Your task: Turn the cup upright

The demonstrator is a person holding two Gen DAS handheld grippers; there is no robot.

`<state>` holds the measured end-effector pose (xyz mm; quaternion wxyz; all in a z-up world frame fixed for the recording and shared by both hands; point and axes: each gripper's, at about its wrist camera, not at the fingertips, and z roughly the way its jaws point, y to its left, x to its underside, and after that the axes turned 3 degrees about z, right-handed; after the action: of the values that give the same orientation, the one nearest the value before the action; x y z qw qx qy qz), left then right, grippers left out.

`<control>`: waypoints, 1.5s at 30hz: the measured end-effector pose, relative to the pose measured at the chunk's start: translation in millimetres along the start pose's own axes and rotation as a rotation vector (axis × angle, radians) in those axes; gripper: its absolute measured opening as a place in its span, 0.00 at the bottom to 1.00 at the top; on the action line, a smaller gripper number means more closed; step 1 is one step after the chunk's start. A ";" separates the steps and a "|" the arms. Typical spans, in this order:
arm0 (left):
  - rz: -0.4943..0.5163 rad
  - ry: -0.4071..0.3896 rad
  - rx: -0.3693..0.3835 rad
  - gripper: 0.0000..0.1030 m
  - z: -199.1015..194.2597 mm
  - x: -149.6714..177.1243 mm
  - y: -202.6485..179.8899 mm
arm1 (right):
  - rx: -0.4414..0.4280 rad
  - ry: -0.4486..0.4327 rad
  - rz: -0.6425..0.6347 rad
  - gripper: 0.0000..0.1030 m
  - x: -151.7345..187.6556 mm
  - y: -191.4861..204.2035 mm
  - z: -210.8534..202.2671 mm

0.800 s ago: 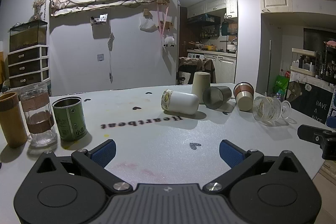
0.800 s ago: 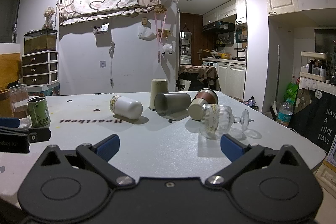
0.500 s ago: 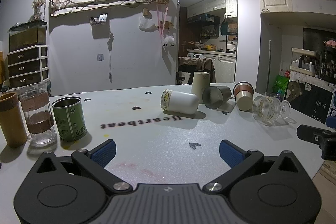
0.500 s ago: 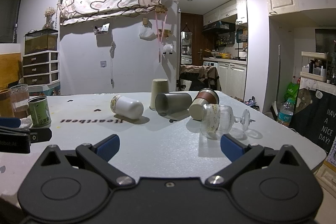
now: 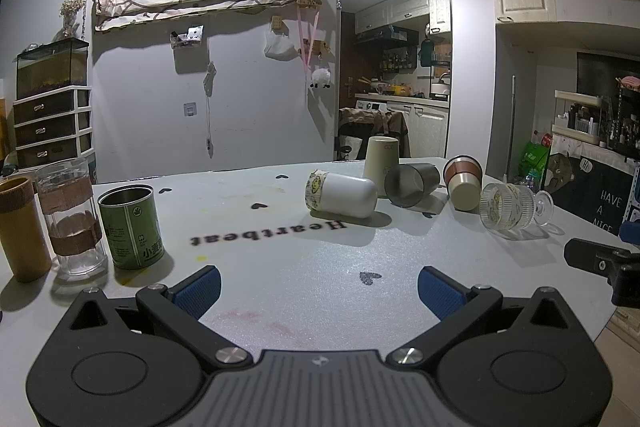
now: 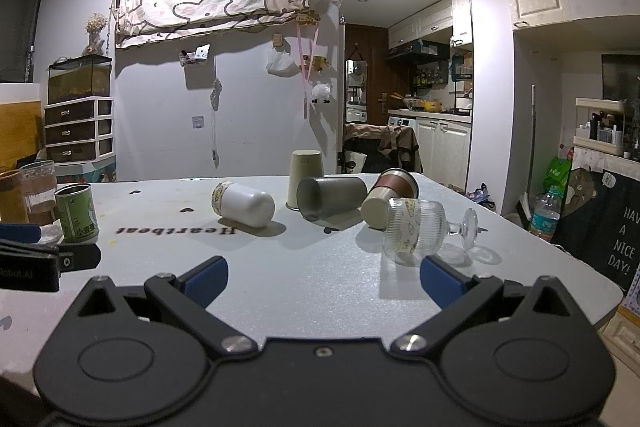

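Only right wrist view shows water bottle (image 6: 545, 218) beyond table (image 6: 320, 267).

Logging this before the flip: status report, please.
Left gripper open, empty. Right gripper open, empty. Ribbed glass cup on its side, nearest right fingers. Path unobstructed.

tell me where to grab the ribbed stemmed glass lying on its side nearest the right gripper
Probably the bowl of the clear ribbed stemmed glass, not the thin stem. It lies on its side on the grey table, mouth towards the camera, stem and foot pointing away to the right. Bring the open right gripper in from the near side, jaws spanning the bowl's width.
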<state>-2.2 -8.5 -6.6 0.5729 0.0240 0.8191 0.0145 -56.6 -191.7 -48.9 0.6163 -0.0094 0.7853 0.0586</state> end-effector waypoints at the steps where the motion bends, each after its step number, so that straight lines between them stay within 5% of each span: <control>1: 0.000 0.000 0.000 1.00 0.0 -0.2 0.3 | 0.001 0.001 0.001 1.00 -0.1 0.0 -0.1; 22: -0.004 0.005 0.001 1.00 4.0 11.7 -8.2 | 0.004 0.012 0.014 1.00 -4.4 -1.7 9.7; 37: -0.020 -0.007 0.019 1.00 -5.9 4.9 7.8 | -0.127 0.023 -0.049 0.99 -69.3 14.9 115.0; 45: -0.067 -0.014 0.007 1.00 -11.8 9.0 28.5 | -0.213 0.139 -0.288 0.93 -91.1 44.2 204.2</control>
<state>-15.7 20.5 -9.6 0.5789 -0.0016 0.8154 -0.0076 158.8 -131.9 -4.7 0.5579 -0.1909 0.8060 0.0519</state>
